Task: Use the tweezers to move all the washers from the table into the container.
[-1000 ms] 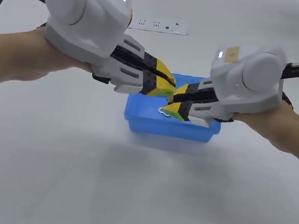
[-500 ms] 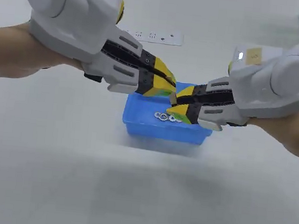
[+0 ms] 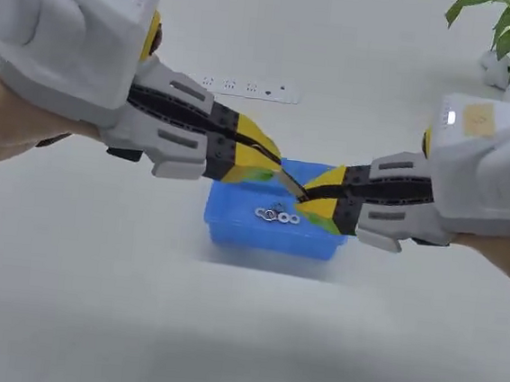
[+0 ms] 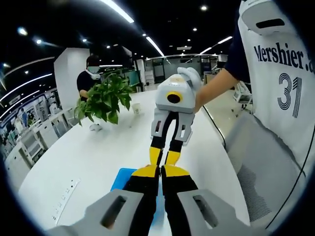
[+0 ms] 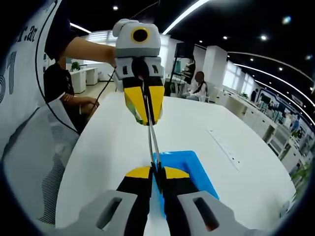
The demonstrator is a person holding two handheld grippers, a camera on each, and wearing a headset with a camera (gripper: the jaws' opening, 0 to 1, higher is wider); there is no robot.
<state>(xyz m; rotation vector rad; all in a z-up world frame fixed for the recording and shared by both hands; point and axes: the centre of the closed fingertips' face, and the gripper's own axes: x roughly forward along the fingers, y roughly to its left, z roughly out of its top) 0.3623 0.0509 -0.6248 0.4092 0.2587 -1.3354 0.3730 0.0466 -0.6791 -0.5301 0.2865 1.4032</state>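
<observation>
left gripper (image 3: 274, 162) clamped on thin metal tweezers (image 5: 152, 142) | right gripper (image 3: 314, 198) pinching their tip | silver washers (image 3: 277, 216) at 6 o'clock in blue plastic container (image 3: 234, 225)

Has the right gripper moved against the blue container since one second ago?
Yes. The right gripper has drawn back rightward: its claw covered the middle of the blue container, now only its right part.

At the upper right of the left gripper view, the person's white shirt (image 4: 275, 128) reads "Mershier" above the number "31".
</observation>
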